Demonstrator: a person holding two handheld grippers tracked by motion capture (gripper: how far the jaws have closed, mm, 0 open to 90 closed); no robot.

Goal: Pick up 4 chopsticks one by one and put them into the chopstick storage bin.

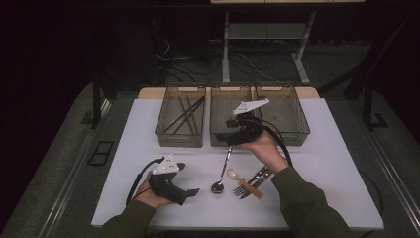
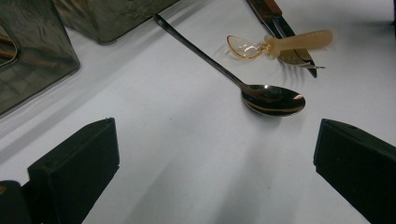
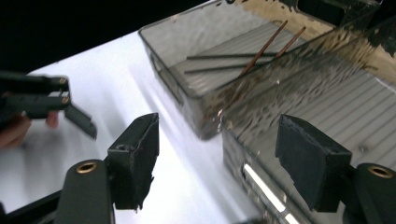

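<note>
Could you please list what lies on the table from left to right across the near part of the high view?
Left hand-held gripper → metal spoon → clear plastic spoon, lying over a fork and a knife, whose order among themselves is unclear.

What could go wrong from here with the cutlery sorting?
The right tool, jaws open and empty, hangs at the middle bin's front wall and could knock it. The metal spoon's handle tip lies right by that wall, awkward to pinch. The clear plastic spoon lies across the fork, so lifting one may drag the other.
</note>
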